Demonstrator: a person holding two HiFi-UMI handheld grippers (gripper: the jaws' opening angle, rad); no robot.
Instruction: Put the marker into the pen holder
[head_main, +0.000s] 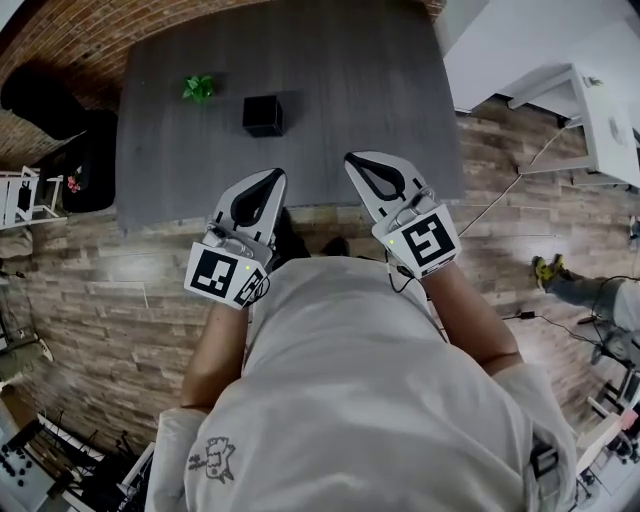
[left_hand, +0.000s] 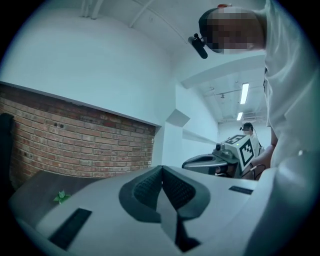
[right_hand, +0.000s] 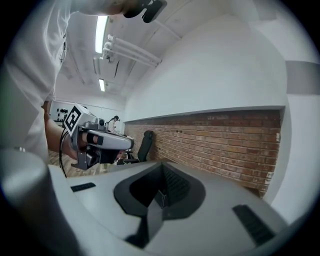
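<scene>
I see the dark grey table (head_main: 340, 90) under me, on a wood-plank floor (head_main: 90, 300). Both grippers hang over its near edge, side by side and apart. The left gripper (head_main: 268, 180) has its jaws pressed together on nothing, and the right gripper (head_main: 362, 162) is likewise closed and empty. The black pen holder (head_main: 262, 115) stands upright on the table beyond the left gripper. A small green leafy thing (head_main: 198, 88) lies to its left, apart from it. I cannot make out the marker in any view.

Desk (head_main: 350, 70): pen holder (head_main: 263, 115) left of centre; small plant (head_main: 199, 88) left of it, farther back. Left hand-held gripper (head_main: 270, 180), right hand-held gripper (head_main: 356, 161): over near edge.
</scene>
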